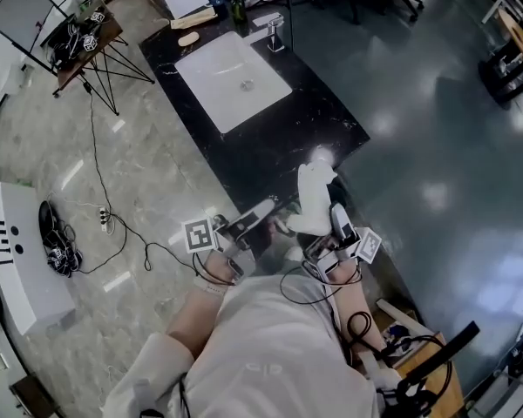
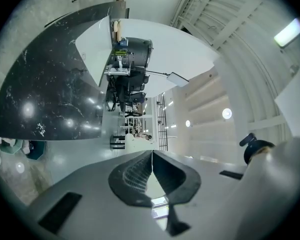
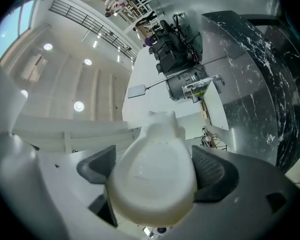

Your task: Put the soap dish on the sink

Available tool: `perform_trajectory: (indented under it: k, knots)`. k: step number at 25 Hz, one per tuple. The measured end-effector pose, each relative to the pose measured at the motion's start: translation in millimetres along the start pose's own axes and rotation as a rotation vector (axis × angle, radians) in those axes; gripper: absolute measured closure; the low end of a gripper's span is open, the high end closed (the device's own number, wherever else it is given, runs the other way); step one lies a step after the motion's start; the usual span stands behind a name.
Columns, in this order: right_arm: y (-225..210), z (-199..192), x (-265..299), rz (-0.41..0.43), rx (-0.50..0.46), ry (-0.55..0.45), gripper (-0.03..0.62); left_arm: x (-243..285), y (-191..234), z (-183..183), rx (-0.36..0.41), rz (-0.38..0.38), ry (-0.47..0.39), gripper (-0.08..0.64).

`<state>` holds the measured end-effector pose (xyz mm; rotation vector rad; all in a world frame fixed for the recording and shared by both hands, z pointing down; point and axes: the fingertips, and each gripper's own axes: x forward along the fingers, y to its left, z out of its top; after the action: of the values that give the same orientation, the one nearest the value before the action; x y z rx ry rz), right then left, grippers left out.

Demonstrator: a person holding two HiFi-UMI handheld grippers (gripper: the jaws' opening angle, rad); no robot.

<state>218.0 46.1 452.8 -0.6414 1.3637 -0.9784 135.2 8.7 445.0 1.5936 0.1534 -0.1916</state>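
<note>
My right gripper (image 1: pixel 321 223) is shut on a white soap dish (image 1: pixel 312 197), which sticks up from the jaws just off the near corner of the black marble counter (image 1: pixel 270 142). In the right gripper view the soap dish (image 3: pixel 152 176) fills the gap between the two dark pads (image 3: pixel 215 174). My left gripper (image 1: pixel 266 209) is beside it on the left, shut and empty; in its own view the left gripper (image 2: pixel 151 164) has its pads touching. The white sink (image 1: pixel 231 77) is set in the counter farther away, with a chrome faucet (image 1: pixel 275 33) behind it.
A bar of soap (image 1: pixel 189 38) and bottles (image 1: pixel 235 5) stand at the counter's far end. A tripod stand (image 1: pixel 91 46) is at the upper left. A white box (image 1: pixel 17 255) and cables (image 1: pixel 57 238) lie on the floor at left.
</note>
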Motion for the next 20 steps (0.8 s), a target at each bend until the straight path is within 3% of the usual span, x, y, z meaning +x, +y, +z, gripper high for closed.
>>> perform_trajectory:
  k: [10, 18, 20]
  knots:
    - [-35, 2, 43, -0.063, -0.003, 0.053, 0.143, -6, 0, 47, -0.004, -0.025, -0.036, 0.552]
    - [-83, -5, 87, -0.150, -0.023, 0.144, 0.143, -23, 1, 85, 0.067, 0.003, -0.051, 0.546]
    - [-94, -5, 97, -0.175, -0.039, 0.170, 0.143, -27, 4, 93, 0.115, 0.031, -0.040, 0.489]
